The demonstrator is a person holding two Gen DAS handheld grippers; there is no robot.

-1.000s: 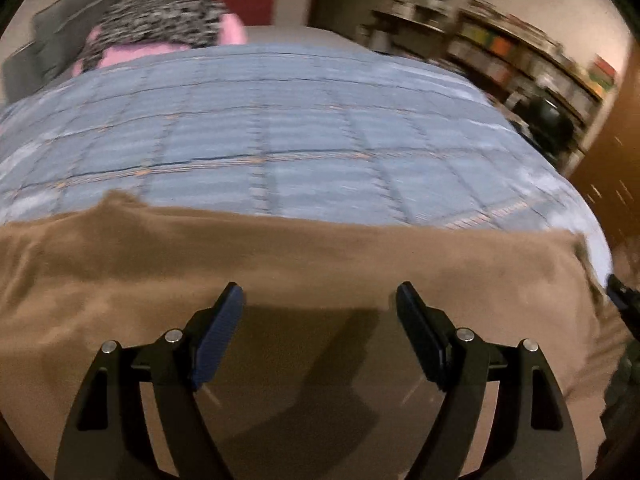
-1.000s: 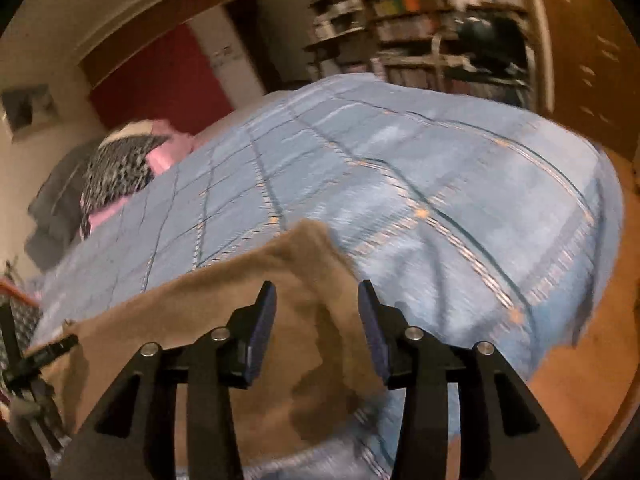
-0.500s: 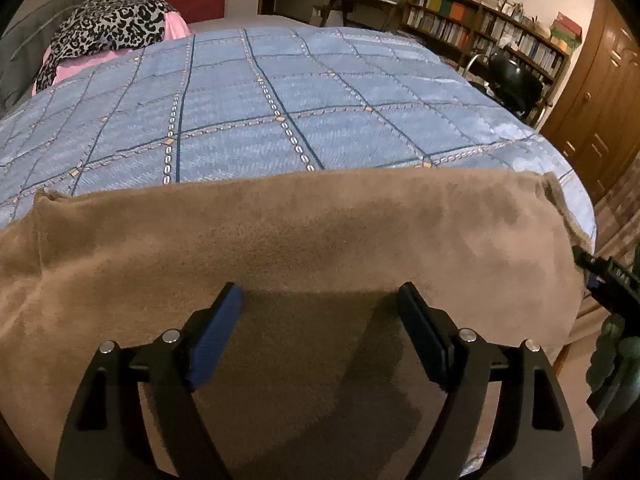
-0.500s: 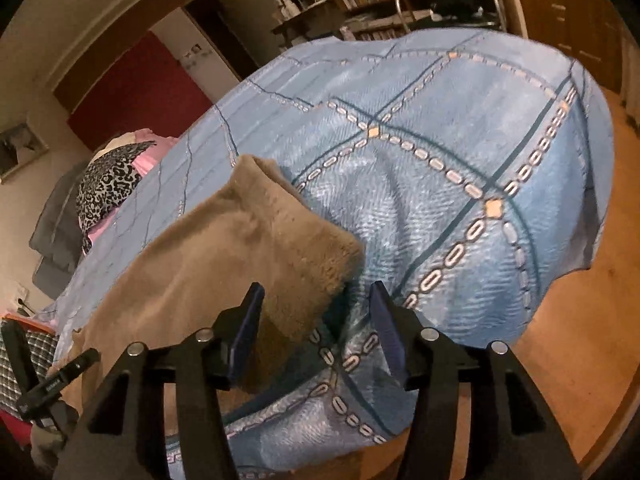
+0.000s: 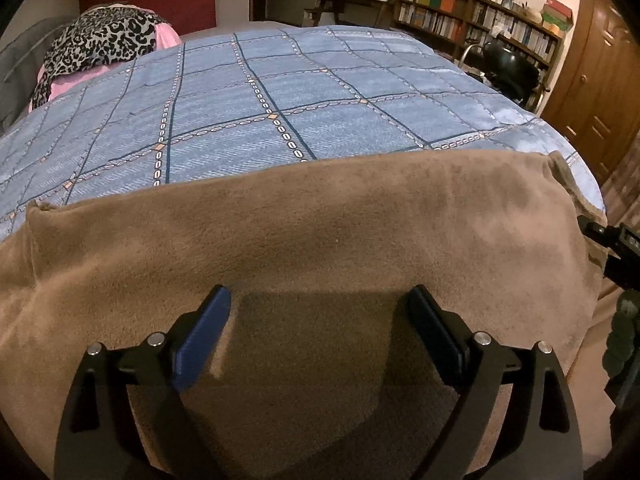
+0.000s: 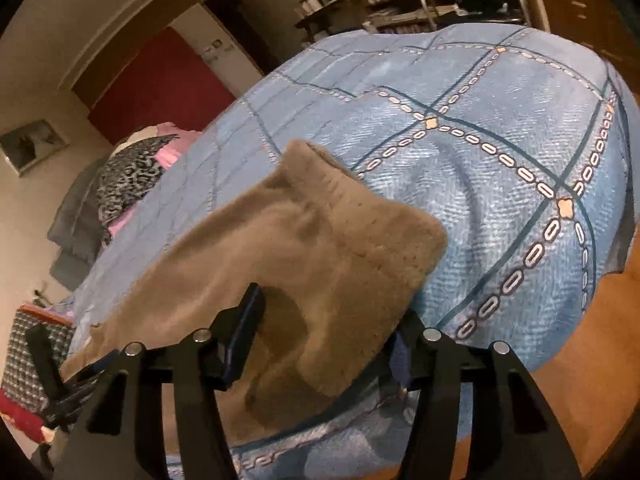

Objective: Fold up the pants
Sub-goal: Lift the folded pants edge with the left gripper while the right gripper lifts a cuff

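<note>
Left wrist view: the brown fleece pants (image 5: pixel 320 232) lie flat in a wide band across the near edge of the blue checked bedspread (image 5: pixel 280 108), nap soft and faintly mottled. The left gripper (image 5: pixel 320 320) hangs over them, spread wide, empty. The right gripper (image 6: pixel 328 328) straddles the pants' corner, fingers parted.

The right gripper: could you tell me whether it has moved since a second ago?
Yes. The right gripper has come down and forward onto the brown pants; their end now sits between its fingers, with the blue bedspread filling more of the view.
</note>
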